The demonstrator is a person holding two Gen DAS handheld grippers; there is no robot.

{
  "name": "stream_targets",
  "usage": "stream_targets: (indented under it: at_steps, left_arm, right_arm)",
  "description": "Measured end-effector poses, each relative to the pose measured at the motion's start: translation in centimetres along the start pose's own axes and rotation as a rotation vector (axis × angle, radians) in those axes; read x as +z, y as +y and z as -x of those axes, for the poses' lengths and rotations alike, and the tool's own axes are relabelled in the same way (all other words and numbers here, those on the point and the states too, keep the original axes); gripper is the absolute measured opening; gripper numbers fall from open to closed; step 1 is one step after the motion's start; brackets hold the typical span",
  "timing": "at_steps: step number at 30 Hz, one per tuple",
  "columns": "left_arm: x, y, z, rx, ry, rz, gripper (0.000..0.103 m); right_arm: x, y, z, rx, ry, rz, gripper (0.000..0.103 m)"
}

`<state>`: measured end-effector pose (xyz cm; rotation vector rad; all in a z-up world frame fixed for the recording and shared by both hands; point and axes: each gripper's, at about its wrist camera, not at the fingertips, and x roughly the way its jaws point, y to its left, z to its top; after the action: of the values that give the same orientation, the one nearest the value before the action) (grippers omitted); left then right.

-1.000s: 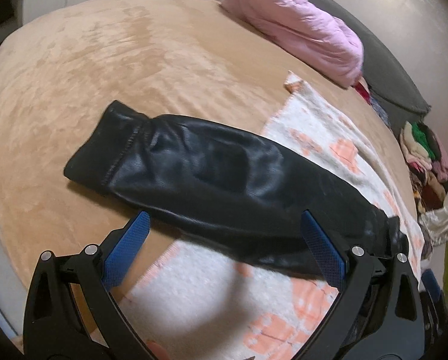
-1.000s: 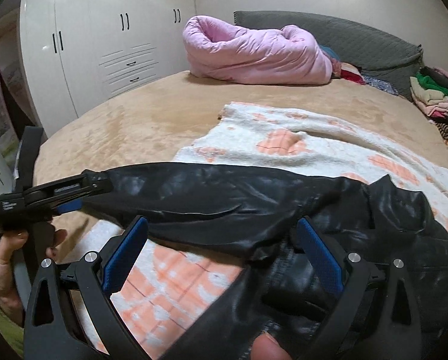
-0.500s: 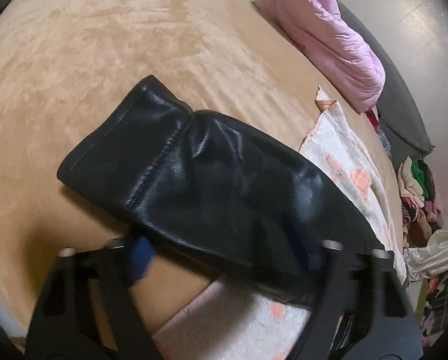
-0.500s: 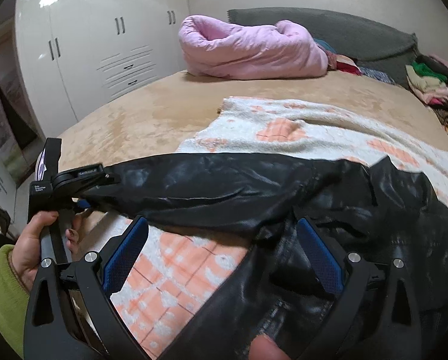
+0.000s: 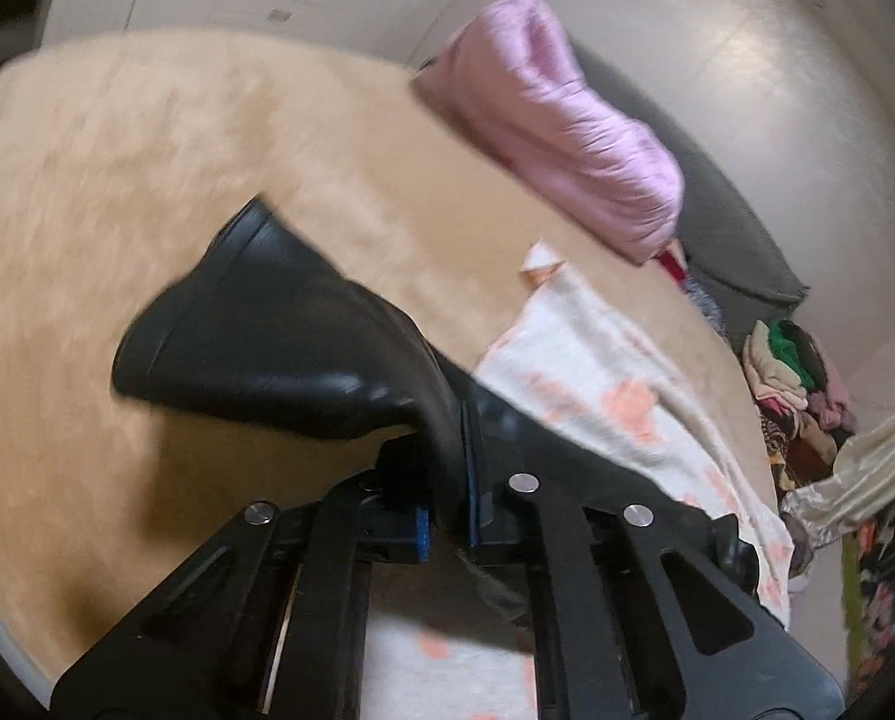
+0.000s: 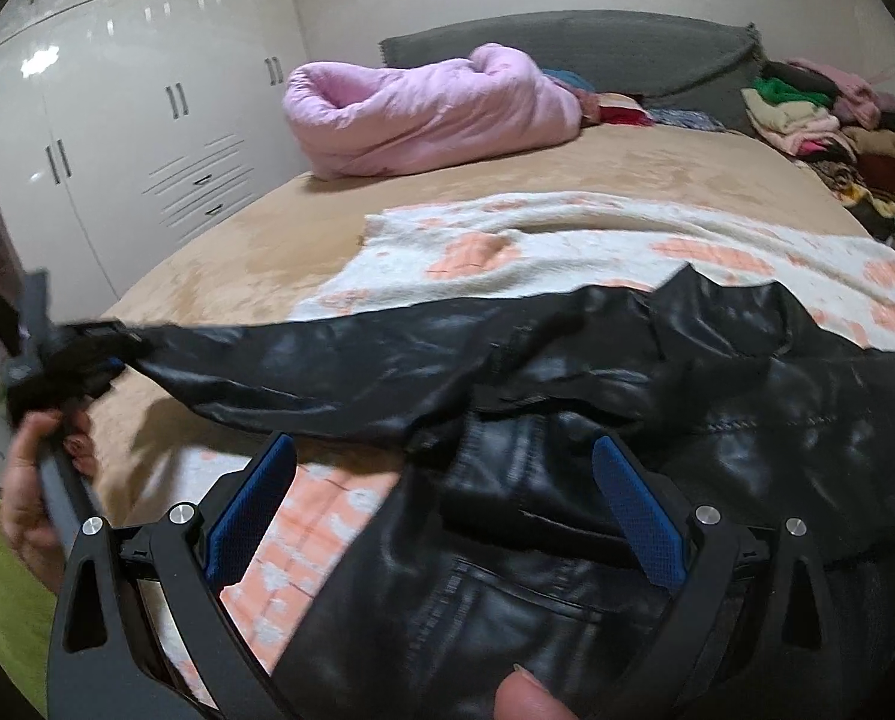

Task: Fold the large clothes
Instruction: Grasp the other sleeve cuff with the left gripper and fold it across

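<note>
1. Black leather made up the task's thing, a jacket (image 6: 597,432), which filled the lower right of the right wrist view, lying on a white blanket with orange patches (image 6: 567,240) spread over the tan bed cover (image 6: 255,240).
2. Nearest the right camera, the right gripper (image 6: 441,510) stood with its blue pads wide apart over the jacket's body, pressing on nothing; a fingertip (image 6: 525,693) showed at the bottom edge.
3. One sleeve (image 6: 303,360) stretched from the jacket's body toward the left of the frame, its long axis nearly level across the picture, with the cuff end pointing at the left edge.
4. At that left edge, a hand (image 6: 33,480) in a yellow-green cuff held the left gripper (image 6: 81,354), blurred there.
5. In the left wrist view, the left gripper (image 5: 447,480) had just closed, and its blue pads pinched a fold of the sleeve (image 5: 279,330); the cuff opening pointed toward the upper left of that frame.
6. Farther back, a rolled pink quilt (image 6: 423,114) lay before the grey headboard (image 6: 597,42).
7. A heap of mixed clothes (image 6: 819,120) sat at the upper right; no container was visible.
8. White wardrobe doors (image 6: 117,120) filled the far upper left.
</note>
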<state>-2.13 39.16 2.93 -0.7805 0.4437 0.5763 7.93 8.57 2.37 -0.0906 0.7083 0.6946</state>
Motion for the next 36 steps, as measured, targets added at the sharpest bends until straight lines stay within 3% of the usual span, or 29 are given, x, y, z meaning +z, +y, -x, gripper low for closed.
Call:
stream_targets:
  at_steps: [3,11,22,30,36]
  left_arm:
    - [0.3,-2.7,1.7,-0.032,-0.058,-0.059,0.001]
    - [-0.5,-10.1,4.8,-0.211,-0.133,-0.169,0.001]
    - [-4.0,-18.0,5.6,-0.421,-0.101,-0.282,0.001]
    - [-9.6,-23.5,4.5,-0.608,0.06,-0.411,0.001]
    - [-14.7,-27.0,3.1,-0.672,0.186,-0.539,0.001]
  right_arm:
    - [-0.4,-1.6,0.2,-0.027,0.006,-0.042,0.098]
    - [-1.3,-6.4,1.0,-0.09,0.007,-0.147,0.098]
    - [-2.3,-12.3,3.9,-0.167,-0.037,-0.263,0.098]
    - [-3.7,-17.6,7.3,-0.256,-0.096,-0.374,0.098]
    - [-5.2,-22.0,10.1,-0.323,-0.127,-0.481,0.098]
